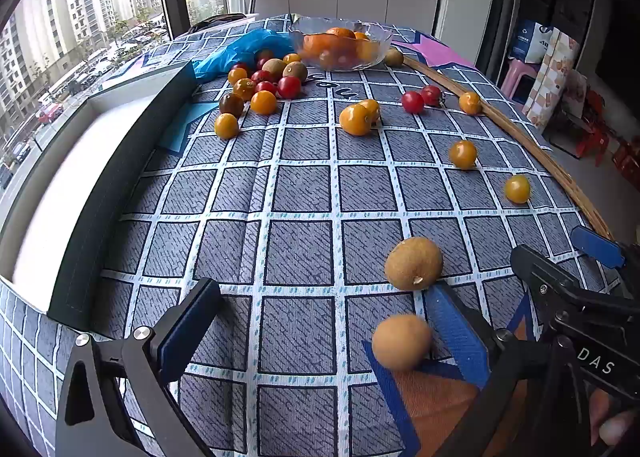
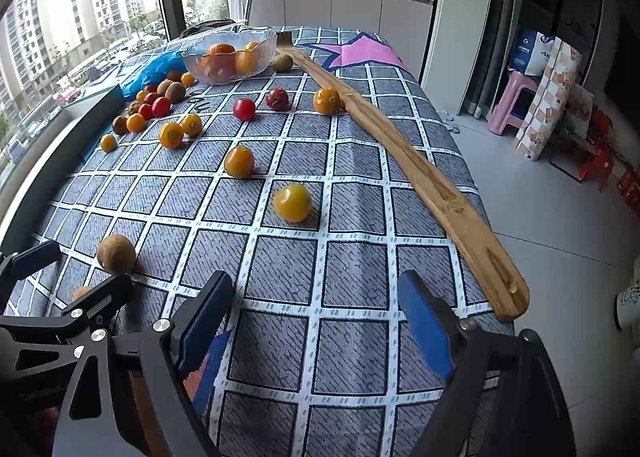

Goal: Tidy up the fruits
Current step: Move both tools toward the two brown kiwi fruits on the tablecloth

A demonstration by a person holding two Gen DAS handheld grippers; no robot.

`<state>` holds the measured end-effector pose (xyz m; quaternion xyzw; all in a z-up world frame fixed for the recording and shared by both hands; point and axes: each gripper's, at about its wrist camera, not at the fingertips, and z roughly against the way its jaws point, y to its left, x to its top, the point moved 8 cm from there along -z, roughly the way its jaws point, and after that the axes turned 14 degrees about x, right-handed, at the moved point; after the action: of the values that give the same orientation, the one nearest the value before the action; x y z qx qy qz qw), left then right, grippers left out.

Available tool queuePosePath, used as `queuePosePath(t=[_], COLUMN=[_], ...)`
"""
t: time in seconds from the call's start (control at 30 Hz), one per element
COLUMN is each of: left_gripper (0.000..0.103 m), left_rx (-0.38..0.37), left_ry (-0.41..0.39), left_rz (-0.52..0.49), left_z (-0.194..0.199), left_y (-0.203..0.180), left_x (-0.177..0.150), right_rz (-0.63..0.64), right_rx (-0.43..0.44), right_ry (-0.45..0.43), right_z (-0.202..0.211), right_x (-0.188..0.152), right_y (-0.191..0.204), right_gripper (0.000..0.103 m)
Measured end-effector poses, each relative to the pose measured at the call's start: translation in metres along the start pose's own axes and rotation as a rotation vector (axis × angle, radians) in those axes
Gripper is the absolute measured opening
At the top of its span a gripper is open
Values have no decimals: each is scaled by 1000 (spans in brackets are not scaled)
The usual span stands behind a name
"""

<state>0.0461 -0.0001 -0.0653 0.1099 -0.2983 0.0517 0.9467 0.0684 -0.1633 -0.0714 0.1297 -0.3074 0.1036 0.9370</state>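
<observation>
Fingers [image 1: 456, 331] of both our grippers, blue-padded, stand spread and empty above the checked woven desk [image 1: 300, 197]; round fruits [image 1: 355, 119] lie scattered, some in the scalloped glass bowl [image 1: 340, 47]; right gripper [image 1: 596, 285] marked "DAS".

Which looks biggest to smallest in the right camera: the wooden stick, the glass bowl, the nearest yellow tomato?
1. wooden stick, longest by far
2. glass bowl
3. nearest yellow tomato

The bowl sits farther away, so it is really bigger than it looks.

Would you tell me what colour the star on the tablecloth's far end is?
Pink with a dark blue outline; the star shows best in the right wrist view.
</observation>
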Motion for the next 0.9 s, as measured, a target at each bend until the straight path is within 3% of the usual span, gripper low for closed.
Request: queuePosePath(t=[0.13,0.3,0.73,0.83,0.9], left_gripper=[103,103,103,103,103], left_rx=[-15,-36,-30,-32,-33], left_ry=[1,-1,-3,-3,-4], left_rz=[-30,-60,-57,-57,-65], left_z=[1,10,9,9,10], left_y=[0,7,7,7,7], left_x=[-2,-14,-15,-15,-15], right_rz=[6,25,15,9,8], right_rx=[7,22,35,33,45], right_ry=[5,26,19,6,-14], right_z=[-1,-5,-4,0,4], right_x=[-1,-2,0,0,1], right_y=[1,6,6,4,4], right_gripper=[89,100,101,95,80])
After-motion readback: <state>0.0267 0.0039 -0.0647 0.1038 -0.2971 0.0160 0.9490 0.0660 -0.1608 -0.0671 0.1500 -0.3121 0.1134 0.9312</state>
